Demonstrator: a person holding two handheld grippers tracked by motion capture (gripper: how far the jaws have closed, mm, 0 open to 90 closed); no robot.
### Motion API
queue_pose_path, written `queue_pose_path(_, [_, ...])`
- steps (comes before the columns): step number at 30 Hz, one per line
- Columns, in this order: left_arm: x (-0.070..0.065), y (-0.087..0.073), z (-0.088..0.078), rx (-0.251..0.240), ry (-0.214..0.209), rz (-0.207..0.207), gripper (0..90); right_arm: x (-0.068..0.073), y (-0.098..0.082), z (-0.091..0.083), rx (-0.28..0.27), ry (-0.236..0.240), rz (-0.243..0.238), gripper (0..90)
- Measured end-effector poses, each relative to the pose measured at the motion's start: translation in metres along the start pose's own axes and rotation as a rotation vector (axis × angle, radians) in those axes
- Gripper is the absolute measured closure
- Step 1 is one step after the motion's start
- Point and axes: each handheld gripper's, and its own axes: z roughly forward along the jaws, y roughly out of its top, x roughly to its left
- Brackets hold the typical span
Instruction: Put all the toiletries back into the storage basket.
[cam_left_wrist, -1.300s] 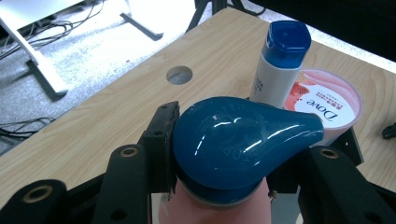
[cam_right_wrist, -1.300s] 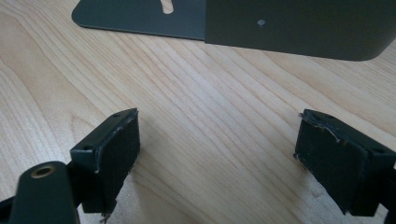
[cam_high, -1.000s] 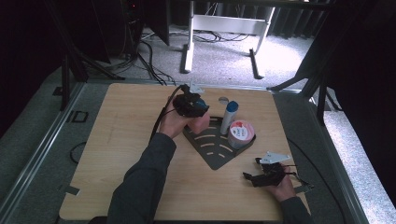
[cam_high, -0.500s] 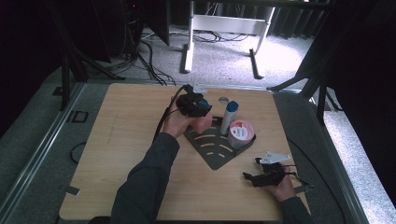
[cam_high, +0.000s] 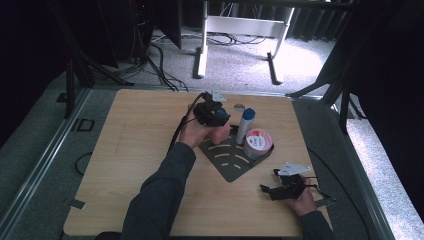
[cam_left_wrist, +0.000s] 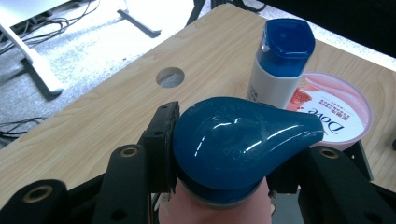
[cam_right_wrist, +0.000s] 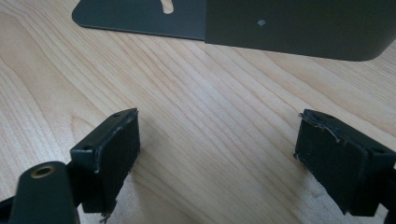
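Pale wood grain runs across the bench (cam_high: 135, 150) on which we work, a round hole (cam_left_wrist: 170, 77) cut near its far edge. In the left gripper view, our left gripper (cam_left_wrist: 219, 154) is clamped on a pink plastic bottle with a glossy dark-blue teardrop-shaped cap (cam_left_wrist: 233, 140); the black jaws press on it from both sides just below the cap, and the cap's spout points toward the right of the frame. From the high view the same bottle (cam_high: 221, 131) sits just above the centre of the frame, at the upper left corner of the dark grey slotted metal tray (cam_high: 235, 165), with our left gripper (cam_high: 212, 114) above it.

Just beyond the cap in the left gripper view stands a white cylindrical bottle with a blue faceted cap (cam_left_wrist: 280, 60), upright, and beside it to the right lies a round pink tub with a printed "Dove" lid (cam_left_wrist: 336, 112). Both rest at the tray's far side, close together.

Our right gripper (cam_right_wrist: 217, 158) is wide open with nothing between its jaws, low over the bare wood, the tray's dark wall (cam_right_wrist: 299, 28) across the top of its view. From the high view it (cam_high: 272, 191) lies in the lower right of the frame, well apart from the bottle.
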Motion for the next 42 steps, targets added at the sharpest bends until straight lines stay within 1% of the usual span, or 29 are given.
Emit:
queue_pose_path(12, [-0.003, 0.001, 0.010, 0.006, 0.006, -0.007, 53.0, 0.000, 0.000, 0.000, 0.000, 0.000, 0.000, 13.6])
queue_pose_path(24, [-0.006, 0.001, 0.020, 0.017, 0.003, -0.010, 53.0, 0.000, 0.000, 0.000, 0.000, 0.000, 0.000, 13.6])
queue_pose_path(32, [-0.006, 0.001, 0.025, 0.020, 0.006, -0.017, 53.0, 0.000, 0.000, 0.000, 0.001, 0.001, 0.002, 13.6])
queue_pose_path(42, [-0.006, 0.000, 0.034, 0.038, 0.009, -0.032, 53.0, 0.000, 0.000, 0.000, 0.001, 0.001, -0.003, 13.6])
